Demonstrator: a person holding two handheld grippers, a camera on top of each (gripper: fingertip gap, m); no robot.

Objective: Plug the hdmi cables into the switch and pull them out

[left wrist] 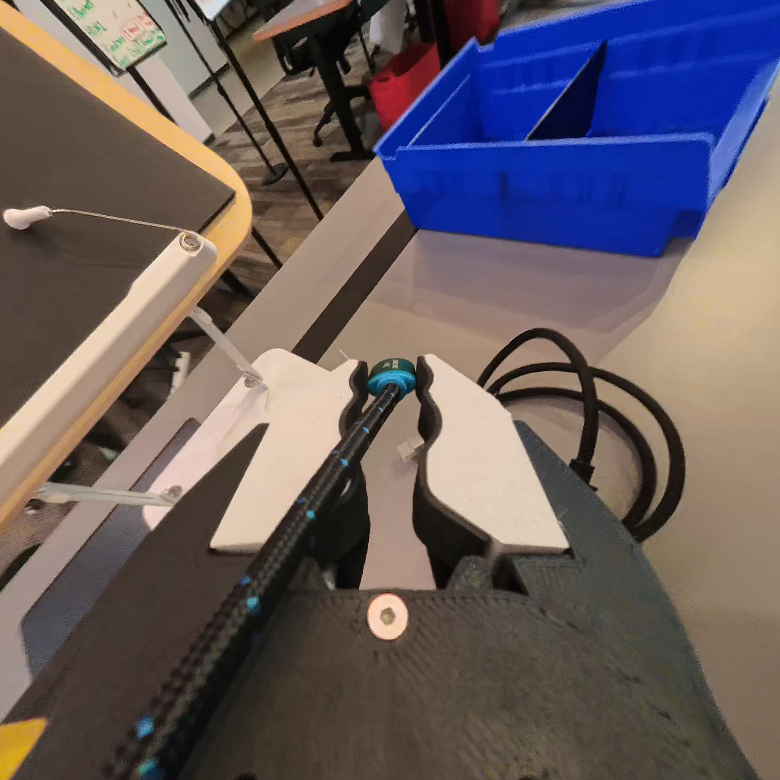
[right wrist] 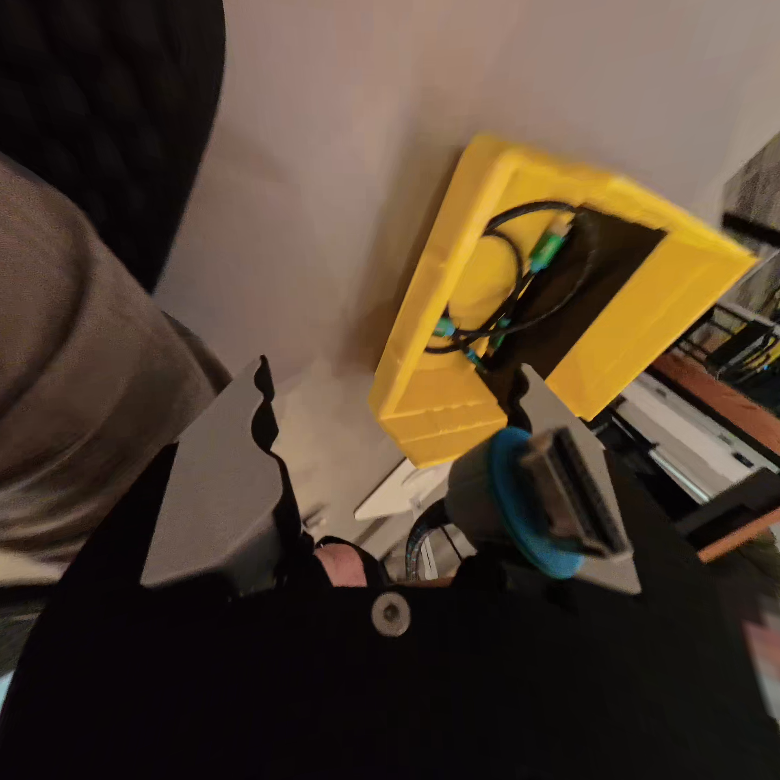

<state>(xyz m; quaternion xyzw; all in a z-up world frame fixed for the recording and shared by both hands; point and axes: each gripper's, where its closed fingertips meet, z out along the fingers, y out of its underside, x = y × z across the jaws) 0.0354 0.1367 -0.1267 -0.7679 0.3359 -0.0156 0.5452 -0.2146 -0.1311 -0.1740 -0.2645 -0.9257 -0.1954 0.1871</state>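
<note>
A: Where's the cable?

B: In the left wrist view, the left gripper pinches a teal plug between its tips. The braided black cable with blue flecks runs back from the plug, over the gripper body, toward the camera.

A: And the right one?

B: The right gripper is spread wide, with nothing between its tips. A second plug sits against the inner side of its right finger, metal end facing the camera, with a blue collar behind it. Whether that finger touches it I cannot tell; the view is blurred.

A: Any switch?

B: I cannot pick one out. Past the right gripper lies a yellow bin holding more black cables with green-blue plugs and a dark divider.

A: What surrounds the left gripper?

B: A pale table. A black coil lies just right of the gripper, and a blue bin with a dark divider stands farther back. Left of the table is a wood-edged board with a black mat, well apart from the plug.

A: Anyone in view?

B: A tan sleeve fills the left of the right wrist view, with dark fabric above it.
</note>
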